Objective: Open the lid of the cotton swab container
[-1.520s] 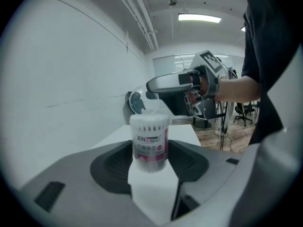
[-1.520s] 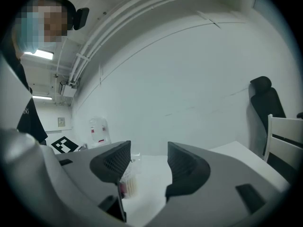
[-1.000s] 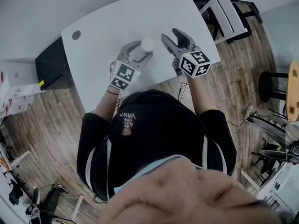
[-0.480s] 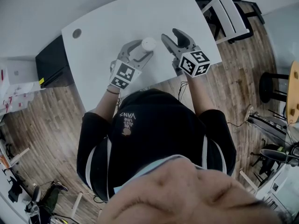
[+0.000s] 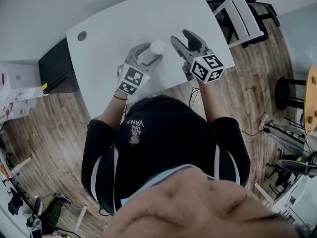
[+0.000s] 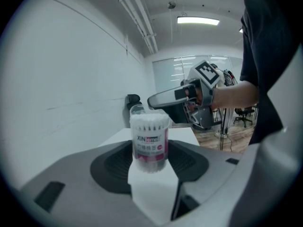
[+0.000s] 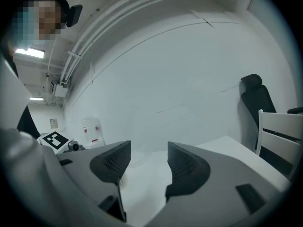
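White tabletop (image 5: 129, 29): we hold the cotton swab container (image 6: 150, 143) in our left hand-held gripper (image 6: 150, 161); right hand-held gripper (image 7: 147, 157) wide, empty; lid (image 6: 142, 111) still on.

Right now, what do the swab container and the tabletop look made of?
Cotton swab container: clear glossy plastic, probably; white swab tips show through the wall above a pink-and-white printed label. Table: smooth matt white top, likely laminate or painted board; its core can't be told.

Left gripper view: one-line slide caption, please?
Left gripper clamps the upright cotton swab container, lid on, while the right gripper hovers near its top.
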A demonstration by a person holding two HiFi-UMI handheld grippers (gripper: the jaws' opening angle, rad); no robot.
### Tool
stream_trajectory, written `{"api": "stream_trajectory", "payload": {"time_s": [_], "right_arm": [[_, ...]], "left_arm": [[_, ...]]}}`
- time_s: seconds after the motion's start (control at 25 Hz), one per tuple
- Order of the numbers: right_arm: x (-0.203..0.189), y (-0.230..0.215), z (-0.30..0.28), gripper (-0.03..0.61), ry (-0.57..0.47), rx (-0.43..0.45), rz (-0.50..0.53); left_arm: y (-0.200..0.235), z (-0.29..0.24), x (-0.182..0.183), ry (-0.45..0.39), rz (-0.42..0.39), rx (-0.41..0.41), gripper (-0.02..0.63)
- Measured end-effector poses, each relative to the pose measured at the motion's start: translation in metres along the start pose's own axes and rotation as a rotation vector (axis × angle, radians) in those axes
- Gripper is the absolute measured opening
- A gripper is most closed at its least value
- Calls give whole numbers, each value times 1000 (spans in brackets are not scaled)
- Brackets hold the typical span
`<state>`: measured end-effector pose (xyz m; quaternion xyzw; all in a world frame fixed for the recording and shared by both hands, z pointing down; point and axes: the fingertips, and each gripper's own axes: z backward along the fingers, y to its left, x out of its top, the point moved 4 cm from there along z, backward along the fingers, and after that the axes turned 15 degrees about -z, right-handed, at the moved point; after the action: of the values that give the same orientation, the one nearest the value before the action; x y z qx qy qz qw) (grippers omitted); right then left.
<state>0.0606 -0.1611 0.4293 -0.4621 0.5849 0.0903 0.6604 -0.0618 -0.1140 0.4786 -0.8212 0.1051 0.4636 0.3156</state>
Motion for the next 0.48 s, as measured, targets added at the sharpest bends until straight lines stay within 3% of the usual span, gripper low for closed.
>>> {"api": "stream_trajectory", "payload": {"time_s": [0.48], "right_arm": [[3,12,8,249,-22,26,26]], "left_arm": [[7,3,-2,4,16,40,241]]}}
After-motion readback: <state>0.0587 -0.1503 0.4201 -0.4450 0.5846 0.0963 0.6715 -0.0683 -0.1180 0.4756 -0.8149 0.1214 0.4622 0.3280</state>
